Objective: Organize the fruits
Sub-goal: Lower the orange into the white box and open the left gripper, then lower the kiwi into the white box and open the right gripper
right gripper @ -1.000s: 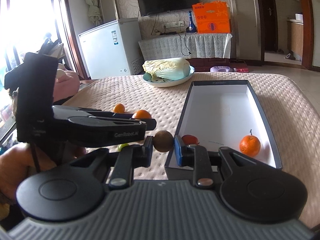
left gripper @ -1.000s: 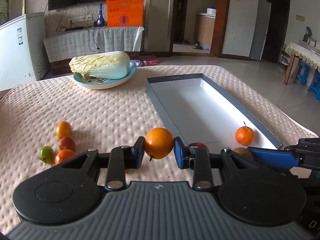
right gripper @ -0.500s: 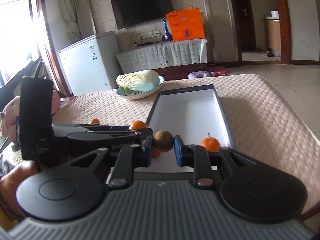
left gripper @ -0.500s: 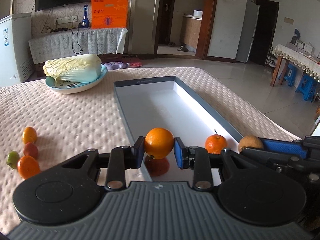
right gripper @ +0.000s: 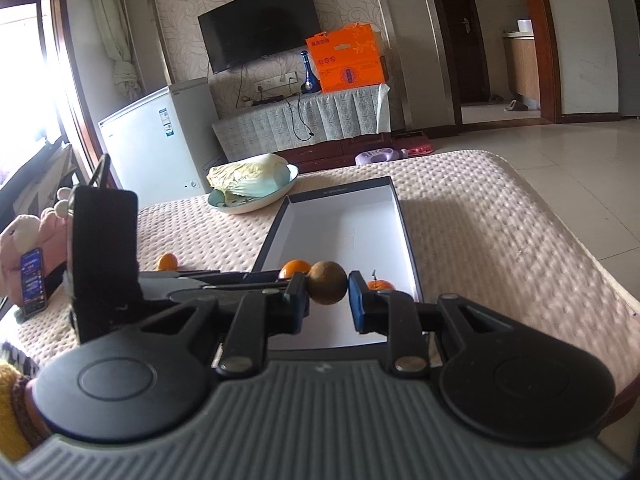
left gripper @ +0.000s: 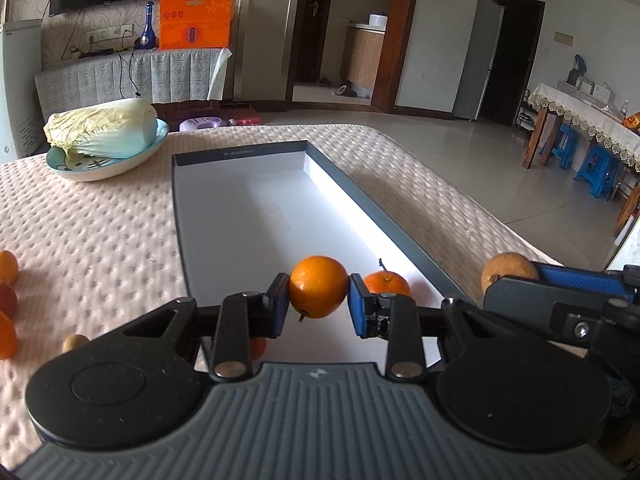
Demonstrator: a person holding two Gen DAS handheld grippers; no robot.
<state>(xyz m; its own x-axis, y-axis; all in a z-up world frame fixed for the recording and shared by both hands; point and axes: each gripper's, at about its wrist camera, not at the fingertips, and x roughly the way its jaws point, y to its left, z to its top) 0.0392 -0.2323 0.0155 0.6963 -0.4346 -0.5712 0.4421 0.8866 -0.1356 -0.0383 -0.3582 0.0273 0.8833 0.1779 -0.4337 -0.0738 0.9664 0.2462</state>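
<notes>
Bed surface, padded pink cover [left gripper: 100, 240], carrying all items. Left edge: loose fruit not yet gathered, namely a small orange fruit [left gripper: 7, 266], a red fruit [left gripper: 7, 300] and a second orange fruit [left gripper: 6, 340], each cut off by the frame, with a small brownish fruit [left gripper: 74, 343] nearer the front edge, just beside the left gripper's body. Far left corner: a pale blue plate [left gripper: 80, 170] holding a napa cabbage [left gripper: 100, 130], no part of the sorting. Centre: a long shallow box [left gripper: 240, 152], dark rim and white floor, running from the front edge toward the far edge and mostly bare. Inside it near the front end: one stemmed tangerine [left gripper: 386, 283] against the right wall, plus a reddish fruit [left gripper: 256, 347] largely hidden behind the gripper. Left gripper [left gripper: 318, 304]: fingers clamped on an orange [left gripper: 318, 286], held above the box's front end, not yet set down. Right of the box: right gripper [right gripper: 328, 300], fingers clamped on a small round brown fruit [right gripper: 328, 282], poised over the box's near right portion. Progress, as judged: early to middle stage; two pieces in the box, two in transit awaiting release, at least four left on the cover at the left edge.
</notes>
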